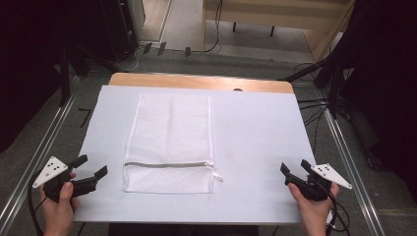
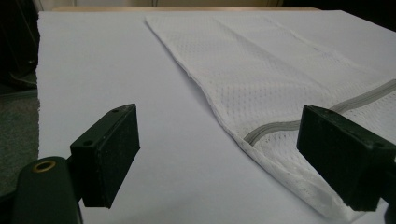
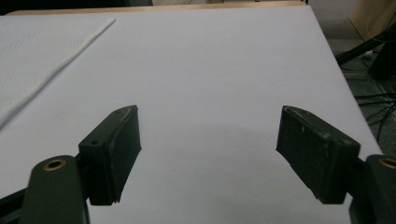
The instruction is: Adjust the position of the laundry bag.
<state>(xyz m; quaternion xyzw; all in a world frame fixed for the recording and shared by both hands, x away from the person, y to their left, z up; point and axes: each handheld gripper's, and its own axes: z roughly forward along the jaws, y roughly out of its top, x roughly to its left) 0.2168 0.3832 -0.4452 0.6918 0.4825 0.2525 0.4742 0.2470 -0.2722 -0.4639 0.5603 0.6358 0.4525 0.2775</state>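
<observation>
- The bench is covered by a white sheet, with a strip of wood showing at the far edge; it carries one thing, and dark floor with cables lies around it.
- The mesh bag lies flat on the left half of the bench, long side running away from the person; it is white netting, so I judge it very light, soft and limp; it will sag and fold when lifted by one point, and the weave may catch on a claw edge.
- The left claw is held at the near left corner of the bench, jaws wide apart and holding nothing; in the left gripper view the bag's near corner is just beside its right jaw, whether touching I cannot tell.
- The right claw is at the near right, well apart from the bag, jaws also spread and empty.
- The grey zipper crosses the bag near its near end and looks closed; the hemmed edges seem the firmest places to pinch.
- The zipper pull lies at the right end; it is small, probably slippery.
</observation>
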